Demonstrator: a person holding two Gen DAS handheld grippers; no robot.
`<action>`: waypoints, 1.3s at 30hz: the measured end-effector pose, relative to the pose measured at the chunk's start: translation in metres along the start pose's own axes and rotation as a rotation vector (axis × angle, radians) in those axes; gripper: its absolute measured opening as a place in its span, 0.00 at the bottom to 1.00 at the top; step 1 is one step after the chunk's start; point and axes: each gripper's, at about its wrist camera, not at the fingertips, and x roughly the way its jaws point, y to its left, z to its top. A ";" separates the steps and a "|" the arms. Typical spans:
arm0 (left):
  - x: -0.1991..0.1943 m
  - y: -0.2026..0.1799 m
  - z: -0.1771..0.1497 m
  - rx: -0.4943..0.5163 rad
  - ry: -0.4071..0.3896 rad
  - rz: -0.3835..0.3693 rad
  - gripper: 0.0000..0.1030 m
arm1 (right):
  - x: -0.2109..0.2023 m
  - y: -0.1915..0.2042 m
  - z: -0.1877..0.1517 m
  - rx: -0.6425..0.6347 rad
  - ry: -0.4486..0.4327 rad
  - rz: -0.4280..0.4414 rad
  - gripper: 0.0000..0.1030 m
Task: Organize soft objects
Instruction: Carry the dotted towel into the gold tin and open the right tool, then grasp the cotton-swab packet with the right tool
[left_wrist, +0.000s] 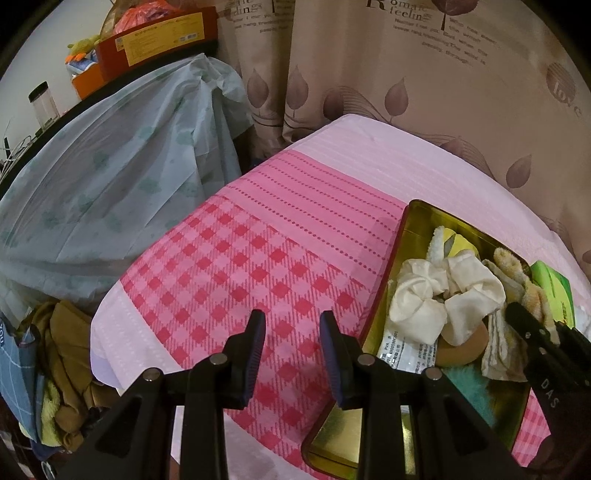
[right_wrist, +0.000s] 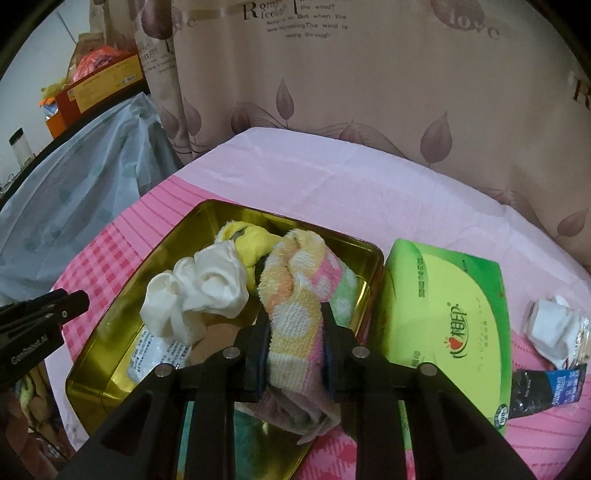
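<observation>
Right gripper (right_wrist: 295, 347) clamps the towel (right_wrist: 295, 291), lengthwise away over the tin (right_wrist: 207, 218).

Domestic room, lived-in. A leaf-printed curtain (right_wrist: 369, 110) hangs behind the table's far edge; a pink checked tablecloth (left_wrist: 240, 258) covers the table. Off its left edge: plastic-draped furniture (left_wrist: 110, 166), stacked boxes (left_wrist: 159, 40), piled clothing (left_wrist: 62, 369).

Between my right claw's fingers I see a towel (right_wrist: 295, 325) with yellow, pink and green patches with white dots. Just left of it, a cream scrunchie (right_wrist: 195, 291) in a gold tin (right_wrist: 96, 354); right, a lime-green tissue pack (right_wrist: 447, 325). Cloth (left_wrist: 229, 266) ahead of my left claw: pink-red check.
</observation>
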 end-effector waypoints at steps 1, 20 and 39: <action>0.000 -0.001 0.000 0.001 0.001 -0.001 0.30 | 0.000 0.000 -0.001 0.000 0.002 0.002 0.24; -0.002 -0.011 -0.003 0.047 -0.007 -0.003 0.30 | -0.060 -0.017 -0.016 -0.007 -0.094 0.009 0.55; -0.008 -0.021 -0.005 0.093 -0.025 0.019 0.30 | -0.105 -0.250 -0.066 0.288 -0.051 -0.353 0.56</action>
